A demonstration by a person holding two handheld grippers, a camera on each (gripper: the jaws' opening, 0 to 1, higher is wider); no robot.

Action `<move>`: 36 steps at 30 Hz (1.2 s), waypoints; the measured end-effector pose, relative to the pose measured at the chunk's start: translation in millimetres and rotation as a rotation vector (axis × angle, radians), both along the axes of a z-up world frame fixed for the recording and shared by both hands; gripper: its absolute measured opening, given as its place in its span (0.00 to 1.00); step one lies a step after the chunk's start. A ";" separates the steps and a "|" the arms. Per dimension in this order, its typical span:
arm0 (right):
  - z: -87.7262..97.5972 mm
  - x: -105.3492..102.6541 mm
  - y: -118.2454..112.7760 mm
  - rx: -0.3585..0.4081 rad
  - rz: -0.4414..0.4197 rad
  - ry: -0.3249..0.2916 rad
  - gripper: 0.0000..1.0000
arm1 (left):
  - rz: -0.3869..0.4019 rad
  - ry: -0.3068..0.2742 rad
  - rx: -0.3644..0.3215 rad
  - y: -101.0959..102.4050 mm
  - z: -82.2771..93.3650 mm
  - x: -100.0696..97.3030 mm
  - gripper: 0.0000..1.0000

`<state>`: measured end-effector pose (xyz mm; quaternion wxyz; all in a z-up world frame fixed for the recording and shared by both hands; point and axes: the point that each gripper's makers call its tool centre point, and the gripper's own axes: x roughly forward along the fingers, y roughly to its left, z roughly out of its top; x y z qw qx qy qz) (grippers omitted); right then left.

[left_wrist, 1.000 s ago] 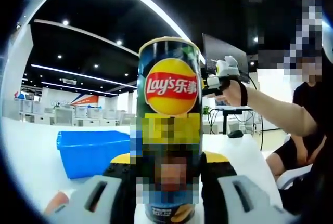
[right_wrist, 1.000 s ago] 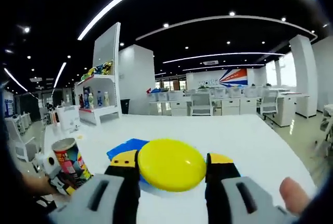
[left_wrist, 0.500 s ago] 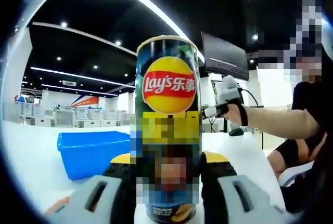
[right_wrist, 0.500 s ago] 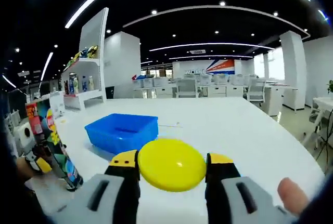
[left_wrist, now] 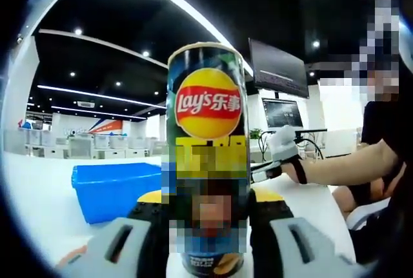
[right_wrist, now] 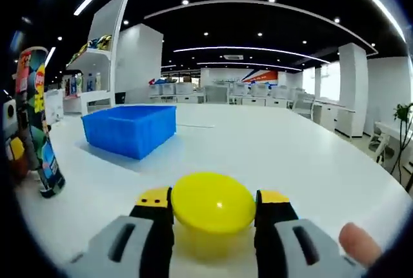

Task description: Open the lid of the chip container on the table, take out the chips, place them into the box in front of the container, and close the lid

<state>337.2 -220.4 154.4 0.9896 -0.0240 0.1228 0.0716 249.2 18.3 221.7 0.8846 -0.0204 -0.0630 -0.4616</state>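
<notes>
Through the left gripper view I read "Lay's" with two Chinese characters on the red-and-yellow badge of the can (left_wrist: 208, 155); the label below the badge is blurred out and I cannot read it. My left gripper (left_wrist: 208, 226) is clamped on the lower part of the can, a jaw pressed to each side, and the can stands upright on the white table (left_wrist: 39, 194) with its base touching the top. The blue box (left_wrist: 113, 188) sits on the table to the left of the can and a little behind it, apart from it, open side up. To the right of the can I see the right gripper, held by a hand (left_wrist: 288, 162) low over the table, with a seated person behind it. In the right gripper view my right gripper (right_wrist: 213, 210) is closed on the yellow lid (right_wrist: 213, 202), which sits between the jaws, edge to each pad, very close over the table (right_wrist: 271, 155); I cannot tell whether it touches. The can (right_wrist: 35, 123) stands at the far left, lid off, and the box (right_wrist: 129, 129) stands beyond it, well apart from the lid. The table runs wide and bare ahead and to the right, up to its far rounded edge.
</notes>
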 end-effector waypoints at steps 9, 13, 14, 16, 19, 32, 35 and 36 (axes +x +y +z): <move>-2.7 -2.5 2.6 0.001 0.001 0.000 0.44 | 0.004 -0.005 0.009 -0.2 -1.2 0.3 0.48; -5.6 -3.2 2.7 -0.001 0.000 0.008 0.44 | 0.006 -0.009 0.013 -0.5 -1.7 0.3 0.48; -5.1 -3.6 3.2 -0.002 0.002 0.006 0.44 | 0.006 -0.010 0.014 -0.5 -1.8 0.3 0.48; -5.6 -3.1 3.5 -0.004 0.004 0.005 0.45 | 0.007 -0.010 0.016 -0.5 -2.1 0.3 0.48; -7.3 -2.8 3.2 -0.006 0.005 0.011 0.45 | 0.007 -0.009 0.017 -0.4 -2.3 0.3 0.48; -9.2 -0.6 0.5 -0.008 0.004 0.012 0.45 | 0.012 -0.016 0.027 -0.7 -3.0 0.2 0.48; -9.0 0.2 -0.8 -0.018 0.001 0.007 0.45 | 0.012 -0.017 0.028 -0.5 -3.2 0.3 0.48; -9.0 0.3 -1.5 -0.021 -0.001 0.006 0.45 | 0.012 -0.018 0.029 -0.5 -3.2 0.3 0.48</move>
